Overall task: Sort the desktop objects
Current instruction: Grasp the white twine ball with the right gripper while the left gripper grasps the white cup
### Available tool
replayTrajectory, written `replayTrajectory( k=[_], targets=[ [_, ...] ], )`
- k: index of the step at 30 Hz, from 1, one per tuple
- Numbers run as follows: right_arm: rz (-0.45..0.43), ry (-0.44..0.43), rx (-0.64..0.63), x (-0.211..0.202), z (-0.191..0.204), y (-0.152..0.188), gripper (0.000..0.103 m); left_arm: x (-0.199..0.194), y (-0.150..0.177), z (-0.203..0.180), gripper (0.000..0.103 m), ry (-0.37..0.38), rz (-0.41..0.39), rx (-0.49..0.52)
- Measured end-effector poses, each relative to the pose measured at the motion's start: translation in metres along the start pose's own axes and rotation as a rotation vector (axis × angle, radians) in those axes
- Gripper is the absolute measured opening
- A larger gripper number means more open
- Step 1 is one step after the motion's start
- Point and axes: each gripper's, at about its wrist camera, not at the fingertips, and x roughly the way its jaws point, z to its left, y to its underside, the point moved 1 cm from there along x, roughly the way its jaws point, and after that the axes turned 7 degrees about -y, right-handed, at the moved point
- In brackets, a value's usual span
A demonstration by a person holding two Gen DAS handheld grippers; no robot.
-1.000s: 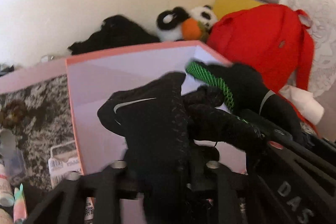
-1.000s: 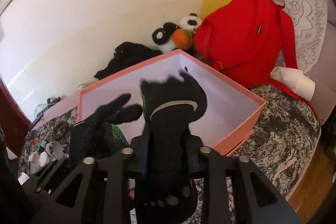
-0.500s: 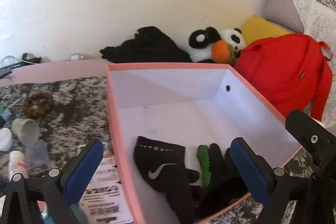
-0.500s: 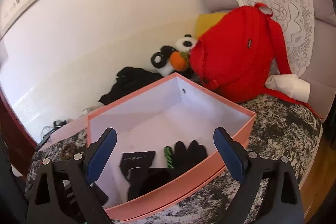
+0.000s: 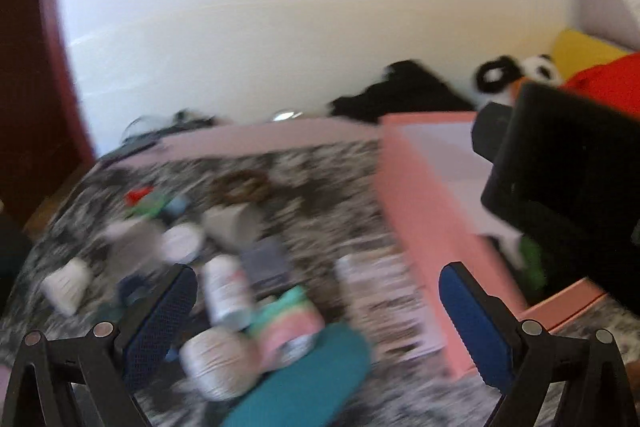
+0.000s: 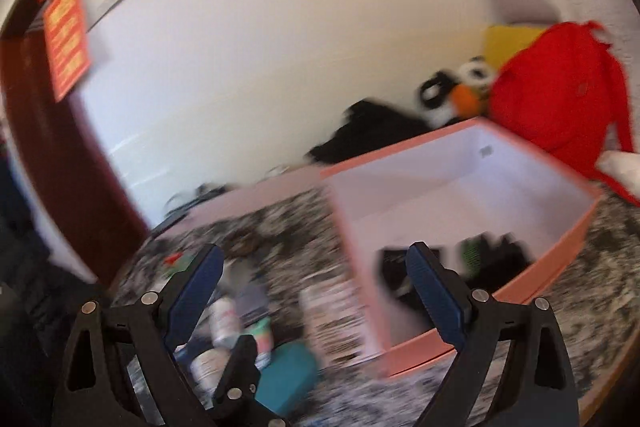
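Left wrist view, heavily blurred: the left gripper [image 5: 318, 307] hangs with its blue-padded fingers [image 5: 160, 311] spread wide and nothing between them. Beneath and ahead lies a clutter of small things on the mottled tabletop [image 5: 320, 183]: a white bottle [image 5: 226, 291] lying roughly along the view axis, a pastel roll [image 5: 286, 323], a pale ball of twine [image 5: 218, 361], a teal object [image 5: 300, 383] and a printed leaflet [image 5: 380, 299]. The pink box [image 5: 420, 227] sits to the right, its long side running away from the camera. The body of the other gripper blocks most of its interior.

Right wrist view, also blurred: the right gripper [image 6: 316, 291] is likewise wide open and empty-handed, hovering over the near left corner of the pink box [image 6: 568, 239]. Black gloves [image 6: 492, 263], with a green patch showing, lie on the box floor against its near wall. Their direction cannot be made out. A red backpack [image 6: 560, 91] and a panda plush [image 6: 460, 87] sit behind the box.
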Motion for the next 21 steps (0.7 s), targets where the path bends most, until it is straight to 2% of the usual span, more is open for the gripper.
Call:
replayTrajectory(
  k=[4, 7, 10, 13, 21],
  targets=[
    [0.073, -0.070, -0.097, 0.024, 0.048, 0.020, 0.093, 0.008, 0.018, 0.056, 0.100, -0.085, 0.019, -0.033],
    [0.142, -0.117, -0.168, 0.045, 0.080, 0.037, 0.091, 0.019, 0.031, 0.090, 0.100, -0.116, 0.042, -0.038],
    [0.229, -0.133, -0.229, 0.068, 0.100, 0.058, 0.088, 0.041, 0.043, 0.123, 0.100, -0.142, 0.117, -0.007],
    [0.314, -0.110, -0.303, 0.090, 0.114, 0.081, 0.087, 0.059, 0.050, 0.147, 0.100, -0.180, 0.139, 0.016],
    [0.434, -0.097, -0.387, 0.121, 0.119, 0.118, 0.086, 0.109, 0.069, 0.208, 0.100, -0.122, 0.221, -0.034]
  ],
)
